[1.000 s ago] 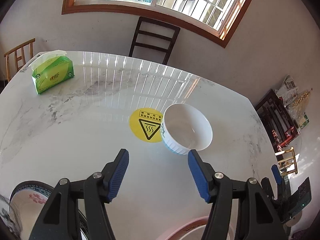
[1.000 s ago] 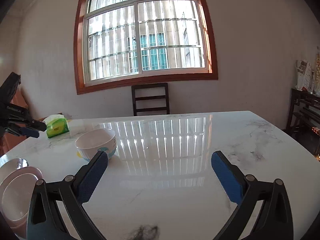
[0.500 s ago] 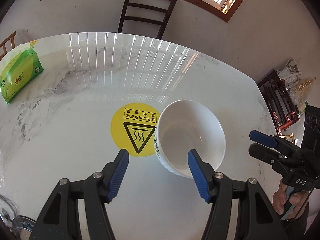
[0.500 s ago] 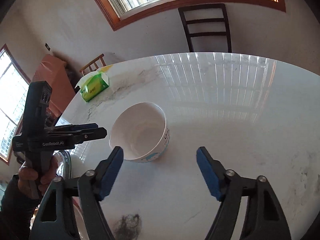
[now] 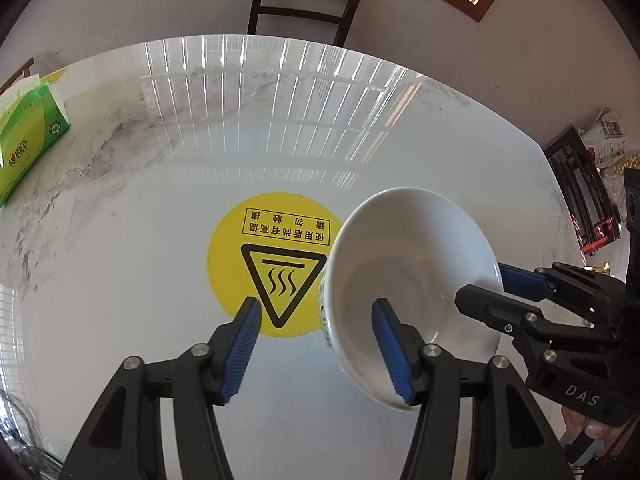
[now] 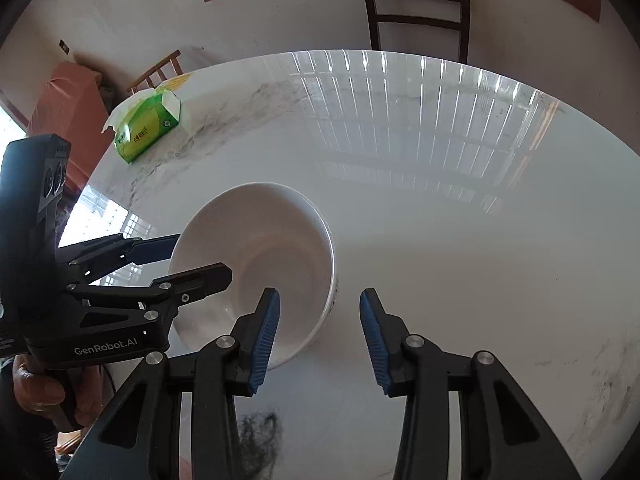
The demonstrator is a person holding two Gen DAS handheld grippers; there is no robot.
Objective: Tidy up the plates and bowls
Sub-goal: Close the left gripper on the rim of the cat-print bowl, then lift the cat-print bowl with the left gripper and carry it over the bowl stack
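White porcelain, the bowl (image 5: 412,280) sits on the marbled surface (image 5: 160,184) just beside the yellow warning sticker (image 5: 268,264), on its right in the left wrist view. The left claw (image 5: 316,344) straddles the bowl's rim on the sticker side: one blue pad inside the bowl, the other outside over the sticker. Its jaws are closing but the pads are apart from the wall, gripping nothing. The right claw (image 6: 318,332) straddles the opposite rim, one pad inside the bowl (image 6: 256,264), the other outside over bare surface; its jaws too are closing, with a gap visible to the wall. A green tissue pack (image 6: 146,128) lies well beyond the bowl, near the surface's far edge.
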